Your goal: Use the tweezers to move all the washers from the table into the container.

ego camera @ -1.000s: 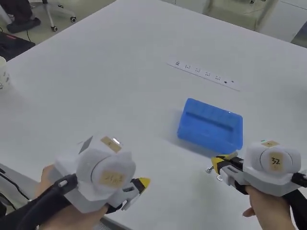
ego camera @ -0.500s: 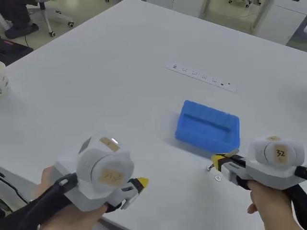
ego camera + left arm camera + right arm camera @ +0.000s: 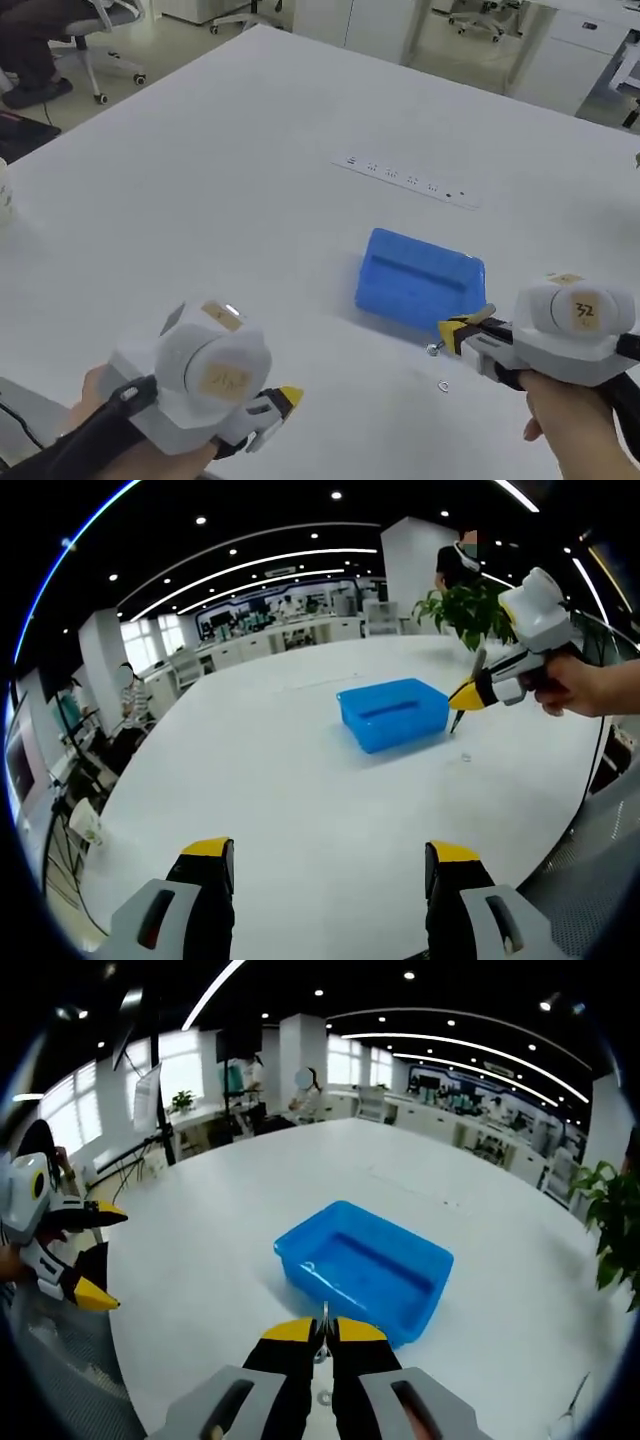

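Mid-pick: gripping slim metal tweezers (image 3: 479, 318) between closed right gripper (image 3: 322, 1332) fingers, tip beside blue plastic container (image 3: 410, 305), with left gripper (image 3: 325, 856) fingers apart, idle. Next, probably: nip small metal washer (image 3: 443, 385) lying near on white worktop (image 3: 230, 200)

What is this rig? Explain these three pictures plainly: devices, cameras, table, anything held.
A person holds a white, yellow-tipped clamping tool in each hand. One picture comes from a headset camera looking down; the other two come from cameras riding on each tool. The left tool is open and holds nothing. The right tool is shut on thin metal tweezers. On the white table sit a blue rectangular plastic container, a small metal washer near the tweezers' tip, and a long white power strip.
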A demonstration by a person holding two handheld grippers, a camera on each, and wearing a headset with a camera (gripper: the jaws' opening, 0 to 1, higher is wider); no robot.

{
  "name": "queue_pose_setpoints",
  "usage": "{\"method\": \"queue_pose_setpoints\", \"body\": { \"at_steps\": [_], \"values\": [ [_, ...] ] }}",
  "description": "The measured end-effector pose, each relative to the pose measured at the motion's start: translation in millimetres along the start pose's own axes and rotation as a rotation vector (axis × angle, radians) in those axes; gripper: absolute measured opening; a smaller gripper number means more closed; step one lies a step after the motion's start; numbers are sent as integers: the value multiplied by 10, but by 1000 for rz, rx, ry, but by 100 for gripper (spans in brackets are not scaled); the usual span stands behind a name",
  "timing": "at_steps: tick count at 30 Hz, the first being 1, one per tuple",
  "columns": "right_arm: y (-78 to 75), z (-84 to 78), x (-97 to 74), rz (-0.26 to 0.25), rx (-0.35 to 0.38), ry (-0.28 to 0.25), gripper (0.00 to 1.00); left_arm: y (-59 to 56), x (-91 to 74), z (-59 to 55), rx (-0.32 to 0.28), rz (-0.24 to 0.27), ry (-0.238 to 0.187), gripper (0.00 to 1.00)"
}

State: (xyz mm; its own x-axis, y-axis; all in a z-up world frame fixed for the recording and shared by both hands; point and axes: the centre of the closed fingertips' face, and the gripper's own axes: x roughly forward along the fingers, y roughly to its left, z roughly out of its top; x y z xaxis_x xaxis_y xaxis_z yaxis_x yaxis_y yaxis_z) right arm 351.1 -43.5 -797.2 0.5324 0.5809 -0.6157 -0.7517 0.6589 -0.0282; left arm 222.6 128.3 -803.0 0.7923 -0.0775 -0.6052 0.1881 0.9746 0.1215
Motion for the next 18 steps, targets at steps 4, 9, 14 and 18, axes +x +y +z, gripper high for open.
{"method": "queue_pose_setpoints", "body": {
  "at_steps": [4, 9, 14, 18],
  "values": [
    [-37, 68, -13, -3, 10, -9, 2, 0, -4, 6, -1, -2, -4, 79],
    [-101, 209, -4, -12, 23, -38, 2, -21, -2, 5, 6, -10, -2, 79],
    [-165, 340, 28, -20, 13, -65, 2, -42, 5, 2, 11, -19, 2, 79],
    [-233, 410, 114, -30, 23, -67, 2, -80, 8, 16, 2, -42, -4, 80]
  ]
}}
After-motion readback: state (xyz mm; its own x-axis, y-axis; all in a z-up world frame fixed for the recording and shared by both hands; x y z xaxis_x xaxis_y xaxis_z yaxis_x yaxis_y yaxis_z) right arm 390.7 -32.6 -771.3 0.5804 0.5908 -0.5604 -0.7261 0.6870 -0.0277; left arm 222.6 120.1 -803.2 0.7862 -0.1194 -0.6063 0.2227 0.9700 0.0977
